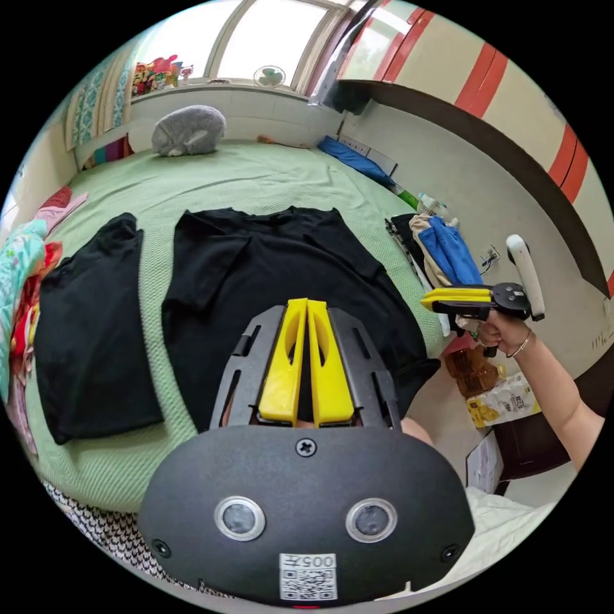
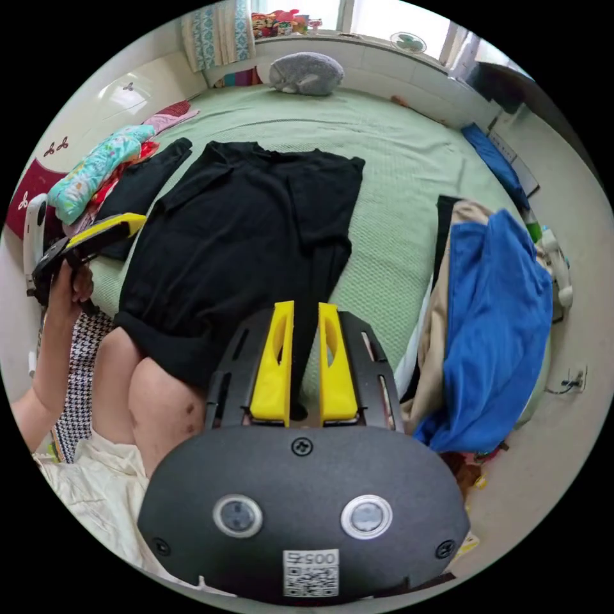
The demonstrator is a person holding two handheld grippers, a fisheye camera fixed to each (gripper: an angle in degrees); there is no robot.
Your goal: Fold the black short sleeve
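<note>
A green-covered bed (image 1: 256,179) sits under a bright window (image 1: 268,38), beside a red-striped wall (image 1: 511,83).

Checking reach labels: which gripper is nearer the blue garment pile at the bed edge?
Right. The right gripper hangs just beside the blue garment pile at the bed's side edge. The left gripper is across the black short sleeve, on the far side from the pile.

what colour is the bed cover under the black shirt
Light green bed cover with a fine woven texture, clearest in the right gripper view.
</note>
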